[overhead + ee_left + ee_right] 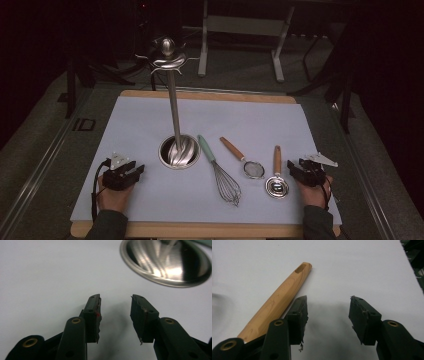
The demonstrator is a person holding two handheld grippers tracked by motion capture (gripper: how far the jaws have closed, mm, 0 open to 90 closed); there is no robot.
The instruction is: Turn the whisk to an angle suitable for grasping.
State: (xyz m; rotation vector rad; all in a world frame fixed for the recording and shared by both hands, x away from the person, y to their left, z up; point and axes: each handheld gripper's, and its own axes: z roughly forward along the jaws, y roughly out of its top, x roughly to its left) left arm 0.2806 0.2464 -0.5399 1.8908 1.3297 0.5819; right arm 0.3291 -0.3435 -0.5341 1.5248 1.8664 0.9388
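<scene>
Between my left gripper's [115, 315] jaws I see nothing but bare white mat [50, 277]; they stand spread wide, their tips resting low over the sheet. Just ahead and to the right in the left gripper view lies the round steel base [165, 263] of the utensil stand, apart from the jaws.

My right gripper [328, 317] has its jaws spread as well, with empty mat between them. A wooden handle [278, 300] runs alongside the left jaw in the right gripper view, lying just beside it; whether it touches the jaw I cannot tell.

From the high view, I have the left gripper [122, 172] near the front left of the mat and the right gripper [306, 171] near the front right, each in a hand resting on the tabletop [210, 96]. The wooden handle belongs to a small measuring scoop [276, 177], just beside the right gripper. Further left lie a small strainer [245, 160] with a wooden handle, then a whisk [220, 170] with a pale green handle, all flat on the mat and apart from one another. The utensil stand [174, 110] rises upright from its base between the whisk and the left gripper, its top hooks empty.
</scene>
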